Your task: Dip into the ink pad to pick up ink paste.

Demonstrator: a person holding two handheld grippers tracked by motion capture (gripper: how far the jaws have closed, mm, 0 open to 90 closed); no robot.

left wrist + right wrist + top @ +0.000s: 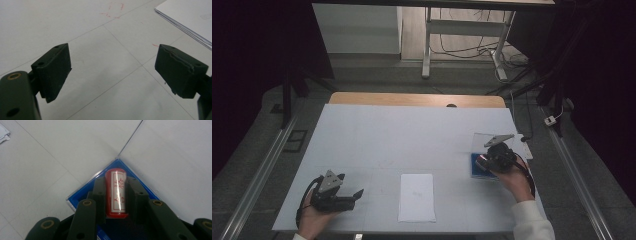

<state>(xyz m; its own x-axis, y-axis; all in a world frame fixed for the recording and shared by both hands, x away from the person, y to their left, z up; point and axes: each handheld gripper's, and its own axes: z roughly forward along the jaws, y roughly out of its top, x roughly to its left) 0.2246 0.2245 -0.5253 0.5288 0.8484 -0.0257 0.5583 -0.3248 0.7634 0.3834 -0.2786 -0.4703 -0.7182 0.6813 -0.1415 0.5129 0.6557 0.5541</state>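
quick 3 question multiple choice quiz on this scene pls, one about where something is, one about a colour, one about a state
1. Where does the sheet of paper lie?
A. near the table's front edge, between the two hands
B. at the far edge of the table
C. under the left tool

2. What colour is the tray under the cylinder?
A. green
B. blue
C. yellow

3. How do the left tool's jaws stand?
A. shut on the paper
B. shut on nothing
C. wide apart with nothing between them

Answers:
1. A, since the high view shows the paper on the white table between the left tool and the right tool.
2. B, since blue shows around the red and white cylinder in the right gripper view.
3. C, since the left gripper view shows bare table between its jaws.
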